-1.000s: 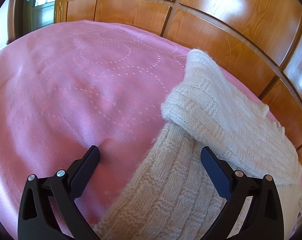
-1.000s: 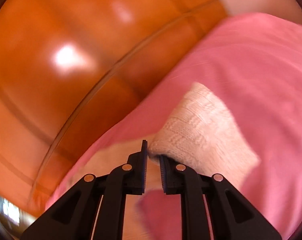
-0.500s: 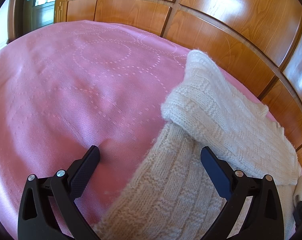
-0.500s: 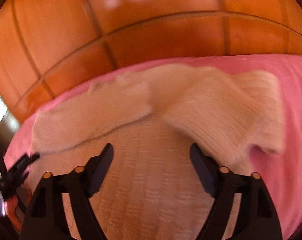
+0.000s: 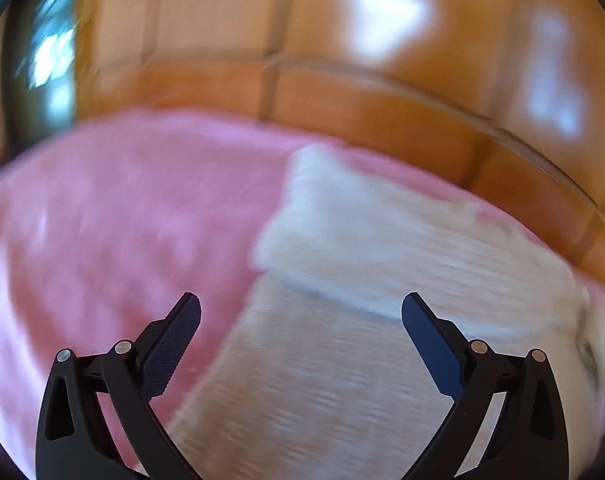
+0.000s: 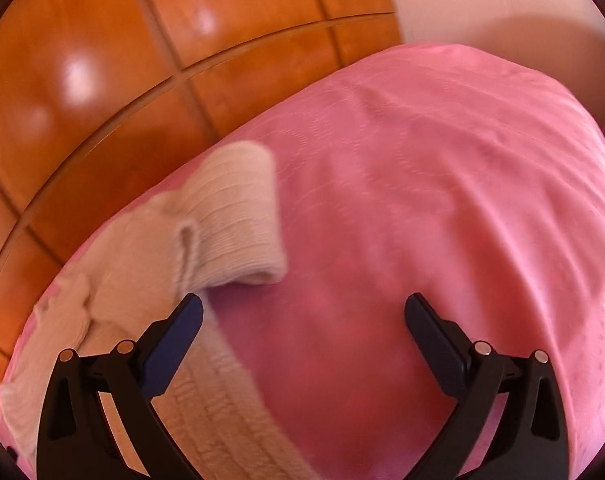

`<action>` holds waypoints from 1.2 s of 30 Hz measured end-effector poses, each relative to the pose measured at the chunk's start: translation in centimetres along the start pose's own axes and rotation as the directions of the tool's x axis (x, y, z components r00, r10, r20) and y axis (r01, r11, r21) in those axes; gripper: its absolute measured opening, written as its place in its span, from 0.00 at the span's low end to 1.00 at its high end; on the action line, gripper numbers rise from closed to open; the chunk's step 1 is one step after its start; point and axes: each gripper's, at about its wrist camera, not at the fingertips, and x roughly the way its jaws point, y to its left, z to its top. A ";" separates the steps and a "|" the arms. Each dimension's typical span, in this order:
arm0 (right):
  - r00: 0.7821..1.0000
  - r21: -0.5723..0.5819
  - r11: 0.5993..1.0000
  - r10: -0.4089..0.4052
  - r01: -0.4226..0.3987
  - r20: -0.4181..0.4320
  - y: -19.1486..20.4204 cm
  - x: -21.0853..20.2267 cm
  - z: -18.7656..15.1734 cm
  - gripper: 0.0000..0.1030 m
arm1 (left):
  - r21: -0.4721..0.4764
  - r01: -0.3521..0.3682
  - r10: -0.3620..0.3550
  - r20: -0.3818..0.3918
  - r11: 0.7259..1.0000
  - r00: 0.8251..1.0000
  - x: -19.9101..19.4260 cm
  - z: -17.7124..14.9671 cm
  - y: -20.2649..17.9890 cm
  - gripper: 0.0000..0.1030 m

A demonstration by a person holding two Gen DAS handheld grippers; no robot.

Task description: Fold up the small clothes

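We hold our left gripper above the cream sweater, fingers spread wide and empty. Our right gripper, equally wide, hangs over the pink bed.

A pink bedspread with a faint dotted pattern lies against glossy wooden panelling.
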 end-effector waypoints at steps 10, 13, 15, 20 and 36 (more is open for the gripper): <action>0.995 0.161 0.983 0.078 -0.087 0.058 -3.1 -1.4 0.4 0.98 | 0.690 0.360 -0.406 -0.104 0.628 0.908 -2.3 -3.6 -19.7 0.96; 0.993 0.177 0.978 0.097 -0.108 0.069 -3.2 -1.3 0.5 0.98 | 0.832 0.297 -0.431 -0.079 0.468 0.899 -1.6 -5.8 -23.9 0.95; 0.994 0.173 0.980 0.091 -0.102 0.067 -3.0 -1.3 0.6 0.98 | 0.867 0.286 -0.437 -0.089 0.408 0.895 -0.9 -6.5 -25.5 0.85; 0.993 0.178 0.979 0.090 -0.102 0.070 -2.9 -1.1 0.6 0.98 | 0.909 0.298 -0.477 -0.132 0.291 0.869 -0.7 -8.0 -28.8 0.77; 0.995 0.179 0.980 0.069 -0.082 0.074 -2.6 -1.1 0.5 0.98 | 0.768 0.479 -0.578 -0.176 0.426 0.797 0.0 -4.8 -28.5 0.06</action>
